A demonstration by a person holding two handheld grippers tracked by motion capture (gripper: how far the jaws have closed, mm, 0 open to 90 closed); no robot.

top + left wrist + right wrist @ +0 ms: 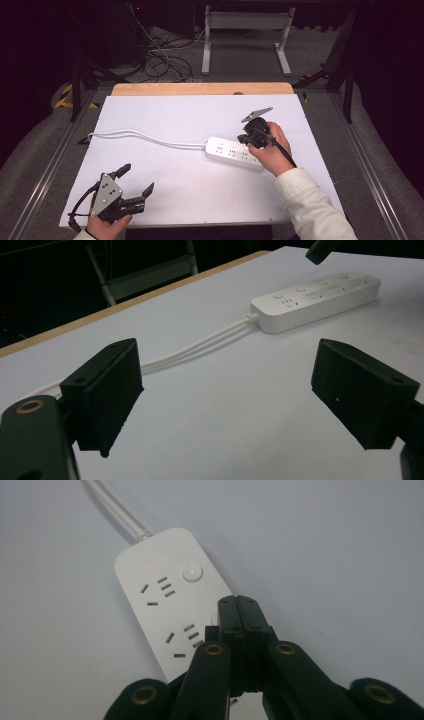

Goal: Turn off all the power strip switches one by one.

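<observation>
Two grippers work a white table (165,115). Nearest, the left gripper (136,180) idles with jaws spread wide, holding nothing. Farther off, the right gripper (239,611) has its jaws pressed together, poised over a button on the power strip (234,152) at mid-table. Judging by that, press straight down, gently, so the strip doesn't slide.

A white table (165,165) is standing on grey floor; beyond its far edge, tangled cables (160,55) are lying beside a white frame (247,30).
</observation>
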